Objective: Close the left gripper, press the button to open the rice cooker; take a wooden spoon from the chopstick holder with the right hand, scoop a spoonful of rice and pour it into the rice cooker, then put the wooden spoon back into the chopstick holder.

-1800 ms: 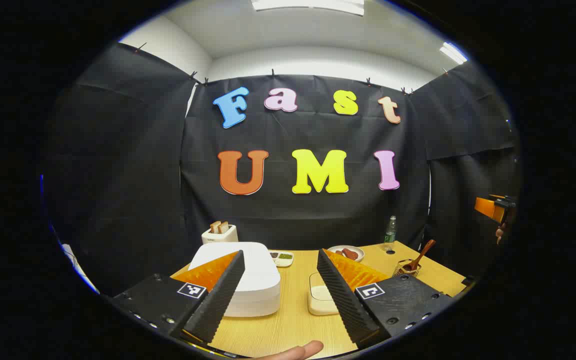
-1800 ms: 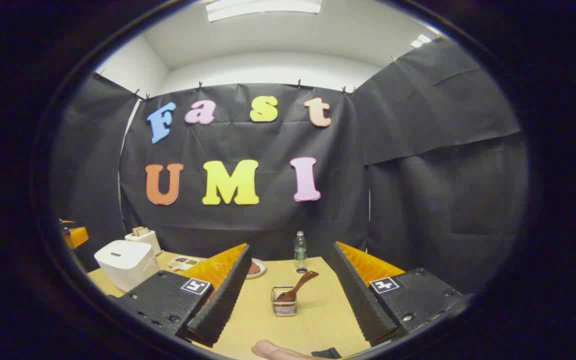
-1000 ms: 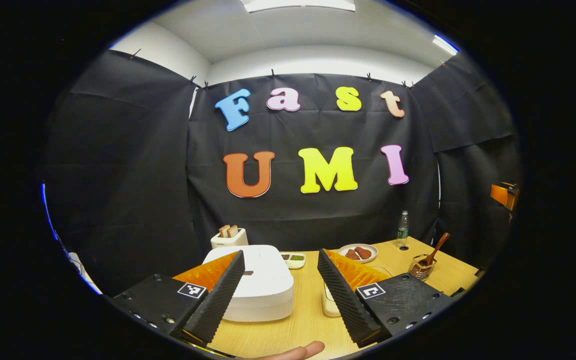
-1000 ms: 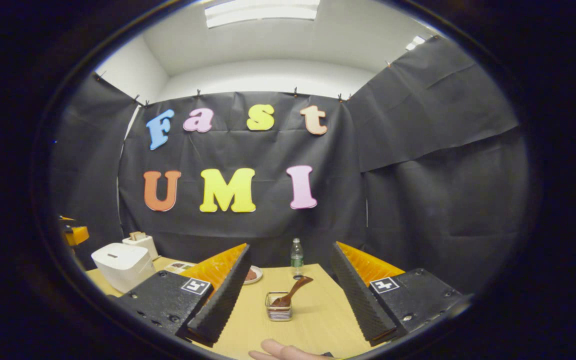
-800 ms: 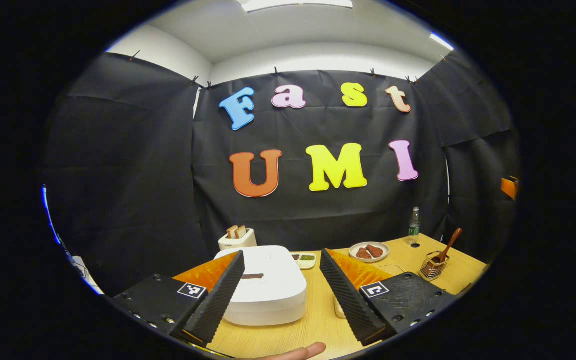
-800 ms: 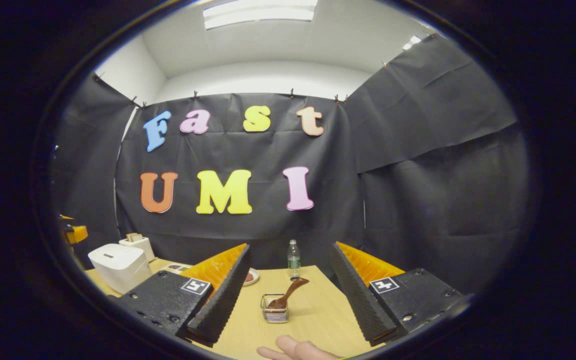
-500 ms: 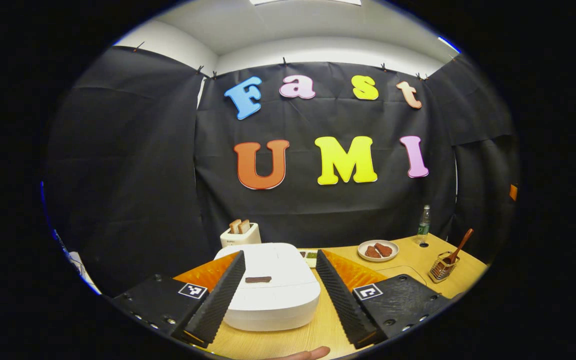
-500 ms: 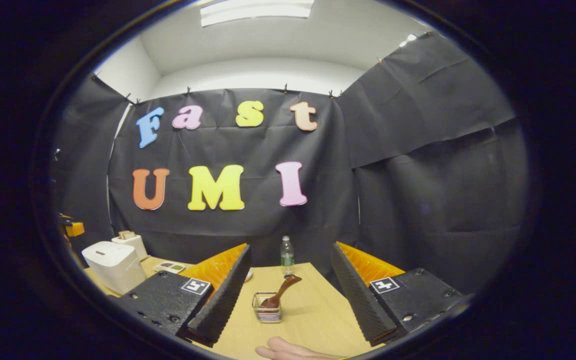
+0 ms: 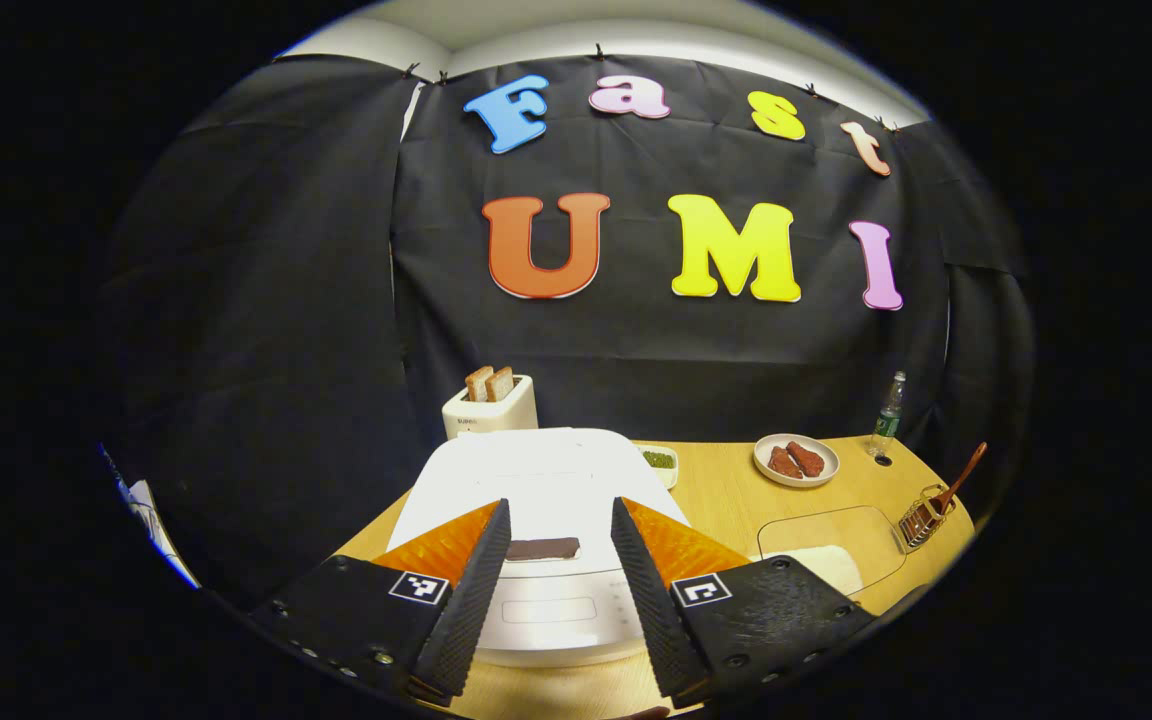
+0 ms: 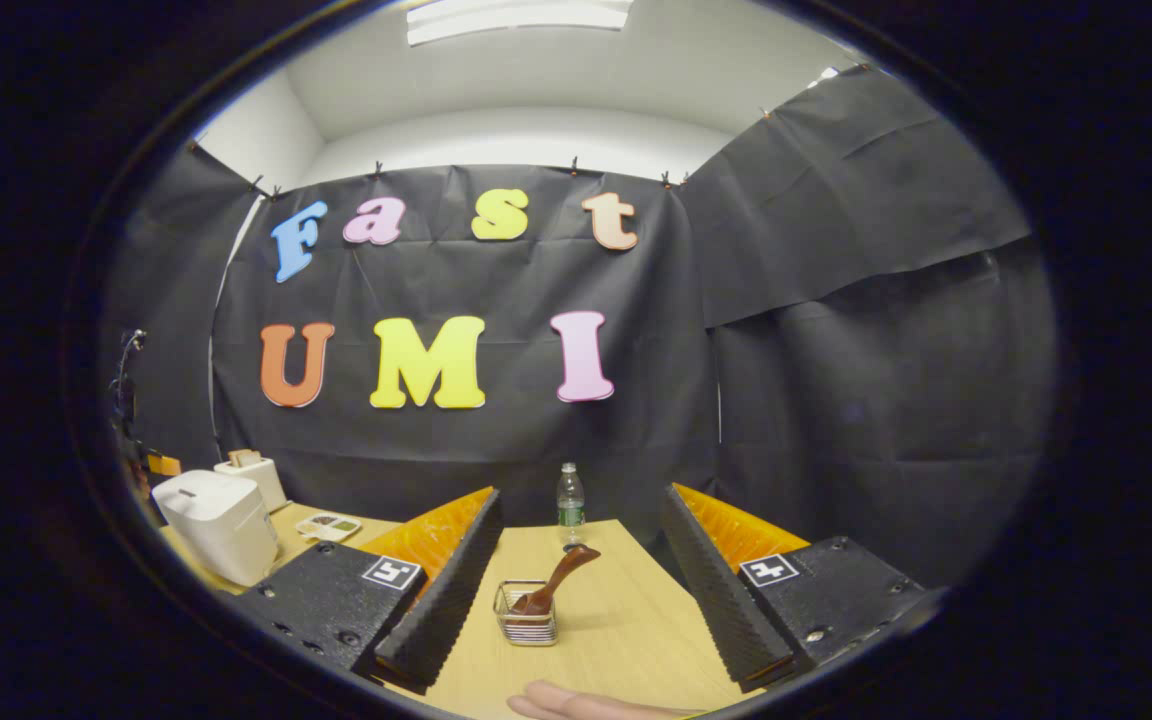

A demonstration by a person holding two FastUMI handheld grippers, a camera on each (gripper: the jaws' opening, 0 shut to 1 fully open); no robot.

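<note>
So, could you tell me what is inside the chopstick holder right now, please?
The chopstick holder holds one wooden spoon, bowl down, with its handle leaning out over the rim. The holder's wires partly hide the bowl, and I cannot tell whether anything lies under it.

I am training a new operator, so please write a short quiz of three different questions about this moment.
1. True or false: the rice cooker lid is already open.
2. Where is the wooden spoon? A) in the chopstick holder B) in the right gripper C) on the plate
3. Fill in: the toaster holds two slices of ____.

Key: 1 false; 2 A; 3 bread.
</note>
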